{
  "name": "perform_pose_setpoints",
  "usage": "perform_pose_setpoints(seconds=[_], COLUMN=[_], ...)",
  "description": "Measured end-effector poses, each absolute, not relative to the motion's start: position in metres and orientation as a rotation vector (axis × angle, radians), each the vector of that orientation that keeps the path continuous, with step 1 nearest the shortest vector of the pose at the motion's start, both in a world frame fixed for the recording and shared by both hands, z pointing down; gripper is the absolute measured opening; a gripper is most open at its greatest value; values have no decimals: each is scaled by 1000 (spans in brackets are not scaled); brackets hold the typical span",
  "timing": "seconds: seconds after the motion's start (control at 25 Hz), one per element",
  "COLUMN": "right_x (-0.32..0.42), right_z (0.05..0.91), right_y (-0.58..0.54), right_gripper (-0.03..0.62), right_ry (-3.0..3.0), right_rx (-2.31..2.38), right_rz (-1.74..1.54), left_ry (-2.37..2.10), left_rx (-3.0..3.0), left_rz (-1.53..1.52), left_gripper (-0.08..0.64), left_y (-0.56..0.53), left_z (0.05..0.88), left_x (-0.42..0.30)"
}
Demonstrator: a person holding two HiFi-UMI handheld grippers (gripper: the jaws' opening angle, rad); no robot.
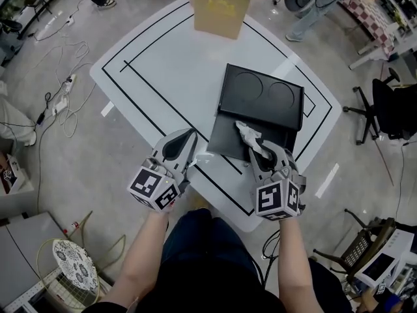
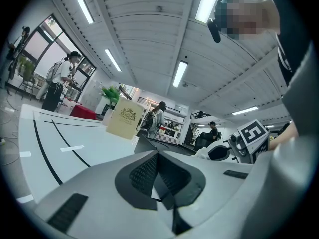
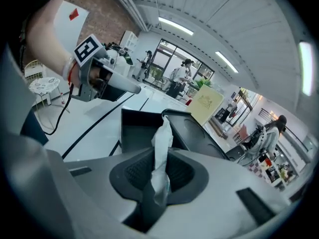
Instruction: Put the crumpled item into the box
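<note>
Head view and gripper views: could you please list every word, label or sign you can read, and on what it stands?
No text is readable.
Beige package: gold crest with print, too small to read.
Left gripper and right gripper: black-and-white marker squares on their cubes, no words.

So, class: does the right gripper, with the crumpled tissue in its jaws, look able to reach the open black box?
Probably yes. The right gripper holds the crumpled tissue just above the open black box, its lid folded back, and nothing lies between them.
</note>
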State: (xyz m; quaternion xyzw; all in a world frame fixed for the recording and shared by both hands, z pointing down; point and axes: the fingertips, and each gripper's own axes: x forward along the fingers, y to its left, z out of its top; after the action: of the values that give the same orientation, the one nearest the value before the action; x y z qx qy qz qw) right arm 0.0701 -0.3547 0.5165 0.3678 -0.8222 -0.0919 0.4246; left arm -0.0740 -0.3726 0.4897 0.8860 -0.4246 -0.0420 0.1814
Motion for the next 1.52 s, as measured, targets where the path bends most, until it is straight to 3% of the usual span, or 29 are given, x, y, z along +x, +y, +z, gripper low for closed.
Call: perform_pose_setpoints(seconds=[0.44, 1.04, 1.52], right_x=[70, 66, 57], right_z=[530, 550, 546], right_y=[-361, -364, -356], right_gripper=[60, 63, 170], right_ry=[-2019, -2043, -2230], right_rx=[809, 622, 587], right_rz=[-308, -130, 301], left_ry=[-1187, -1180, -1191], left_rx=[2516, 2521, 2500], left_rz=[-94, -89, -111], left_gripper=[0, 0, 0], left_y=[-371, -369, -369], left_z=[489, 493, 491], left_x=[-70, -69, -73])
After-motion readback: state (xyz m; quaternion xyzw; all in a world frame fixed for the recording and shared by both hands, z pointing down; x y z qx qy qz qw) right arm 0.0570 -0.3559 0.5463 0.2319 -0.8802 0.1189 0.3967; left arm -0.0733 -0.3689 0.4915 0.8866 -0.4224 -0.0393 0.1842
